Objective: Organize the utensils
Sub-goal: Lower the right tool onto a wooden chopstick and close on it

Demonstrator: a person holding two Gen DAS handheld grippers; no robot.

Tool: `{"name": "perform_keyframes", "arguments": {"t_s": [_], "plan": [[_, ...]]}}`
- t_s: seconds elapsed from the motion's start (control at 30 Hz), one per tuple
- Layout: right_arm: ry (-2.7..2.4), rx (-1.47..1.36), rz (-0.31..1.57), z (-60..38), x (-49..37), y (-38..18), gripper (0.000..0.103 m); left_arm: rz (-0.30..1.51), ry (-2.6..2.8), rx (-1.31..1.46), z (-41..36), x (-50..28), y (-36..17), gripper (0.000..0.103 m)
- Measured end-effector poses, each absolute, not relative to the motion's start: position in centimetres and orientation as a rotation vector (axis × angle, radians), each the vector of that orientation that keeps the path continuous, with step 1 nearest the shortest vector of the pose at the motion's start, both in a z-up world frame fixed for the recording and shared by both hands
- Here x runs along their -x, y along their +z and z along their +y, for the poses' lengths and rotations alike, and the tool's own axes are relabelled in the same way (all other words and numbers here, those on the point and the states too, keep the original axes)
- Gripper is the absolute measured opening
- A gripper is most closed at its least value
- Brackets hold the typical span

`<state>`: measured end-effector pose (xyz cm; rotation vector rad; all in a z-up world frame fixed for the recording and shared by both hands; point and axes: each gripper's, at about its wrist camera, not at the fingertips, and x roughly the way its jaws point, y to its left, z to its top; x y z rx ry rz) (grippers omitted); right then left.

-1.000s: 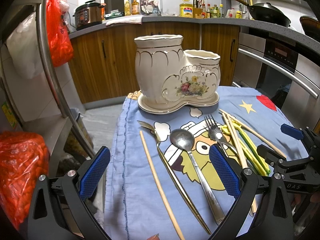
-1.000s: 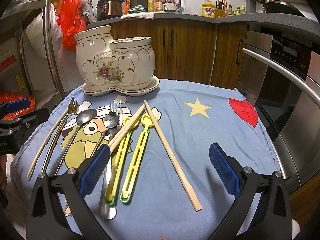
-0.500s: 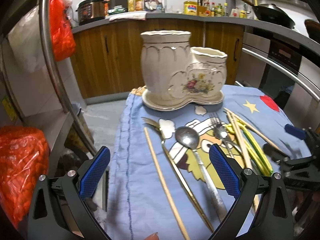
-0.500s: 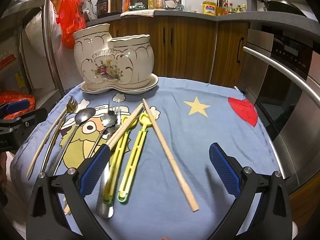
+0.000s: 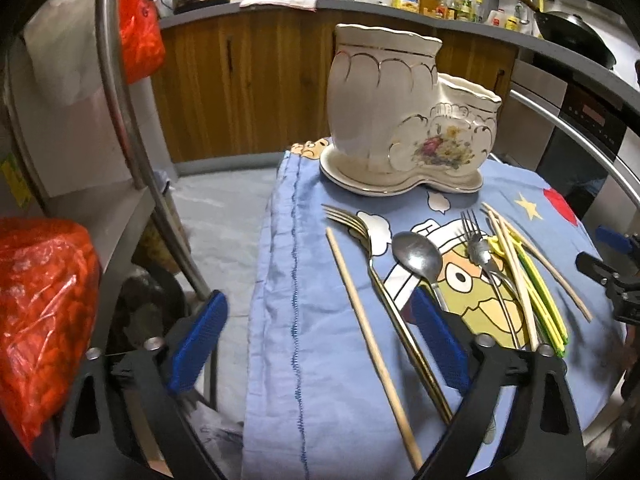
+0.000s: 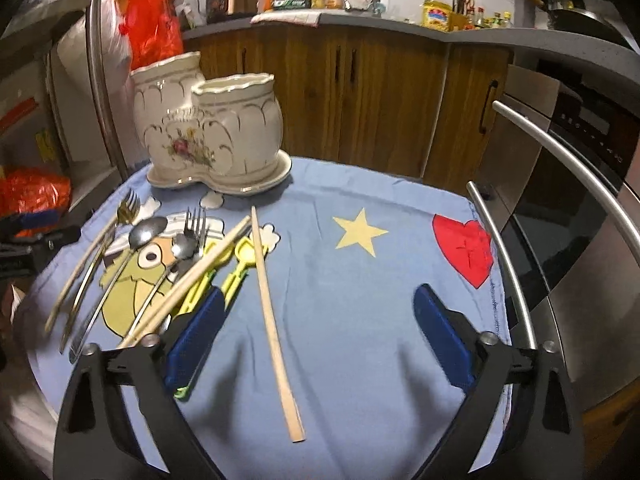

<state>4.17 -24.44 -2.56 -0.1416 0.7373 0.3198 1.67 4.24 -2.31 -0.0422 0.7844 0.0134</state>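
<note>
Now both your claws have come lower and nearer the blue cartoon-print cloth on the tabletop, so a first pickup looks close. Your left claw is spread wide and empty over a pale wooden chopstick and a gold-toned fork. Your right claw is likewise wide open, straddling another pale wooden chopstick. Every utensil lies flat on the cloth; the cream floral two-cup ceramic holder stands at the far edge, apparently unfilled, though its interior is hidden. The silver spoon's handle vanishes behind your left claw's pad, and the yellow-green plastic utensils are partly covered
</note>
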Motion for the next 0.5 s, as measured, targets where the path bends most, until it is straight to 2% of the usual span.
{"name": "perform_keyframes", "arguments": {"t_s": [0.13, 0.27, 0.3, 0.43, 0.5], "plan": [[0.354, 0.13, 0.79, -24.4, -4.6, -3.3, 0.075, 0.802, -0.002, 0.028, 3.9, -2.0, -2.5, 0.07], [0.357, 0.161, 0.804, -24.1, -4.7, -3.5, 0.062, 0.805, -0.022, 0.005, 3.1, -2.2, -2.6, 0.056], [0.369, 0.161, 0.814, -24.1, -4.7, -3.5, 0.058, 0.805, -0.032, 0.005, 2.9, -2.2, -2.6, 0.054], [0.385, 0.185, 0.837, -24.0, -4.9, -3.6, 0.055, 0.787, -0.046, -0.013, 2.4, -1.9, -2.2, 0.045], [0.39, 0.203, 0.85, -23.9, -5.1, -3.7, 0.049, 0.799, -0.052, -0.019, 2.1, -2.0, -2.3, 0.04]]}}
